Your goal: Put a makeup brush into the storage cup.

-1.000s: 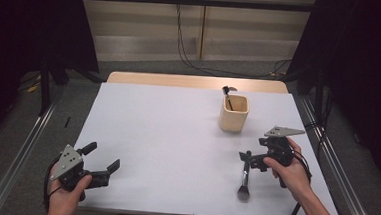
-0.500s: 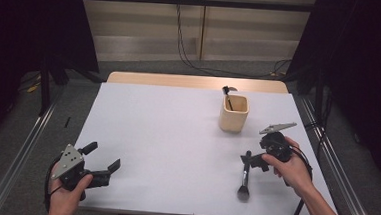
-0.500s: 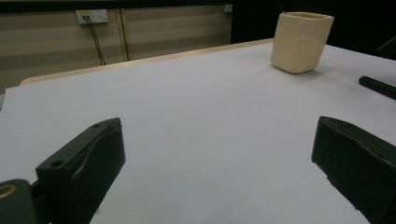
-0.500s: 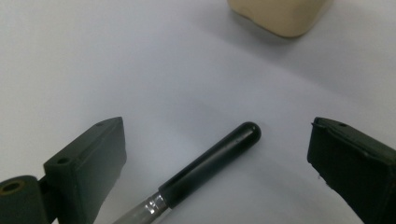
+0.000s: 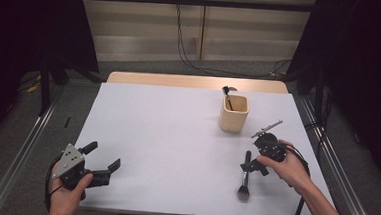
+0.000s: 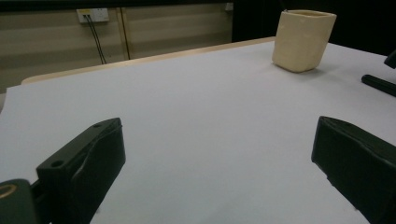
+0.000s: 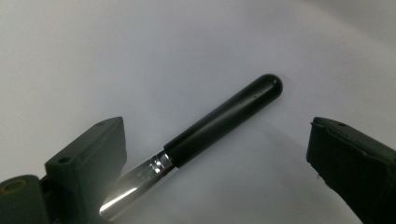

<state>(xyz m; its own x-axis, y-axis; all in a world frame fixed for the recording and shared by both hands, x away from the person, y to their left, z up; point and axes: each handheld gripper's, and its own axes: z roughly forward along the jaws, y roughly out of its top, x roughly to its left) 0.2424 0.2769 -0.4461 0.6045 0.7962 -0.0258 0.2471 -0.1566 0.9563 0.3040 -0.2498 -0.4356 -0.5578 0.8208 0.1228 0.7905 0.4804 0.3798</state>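
Right gripper (image 5: 249, 166) jaws apart, straddling the makeup brush (image 5: 245, 177) handle lying on the table (image 5: 166, 136); not clamped.

A white-topped table (image 5: 176, 136) is carrying two things. A makeup brush (image 5: 245, 177) is lying flat near a standing cream cup (image 5: 233, 115).

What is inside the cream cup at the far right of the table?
A dark brush stands in the cup, its head above the rim and leaning left. The cup's wall hides its lower handle and anything else inside.

Both hand-held grippers (left (image 5: 102, 163), right (image 5: 250, 167)) gape wide, held low.
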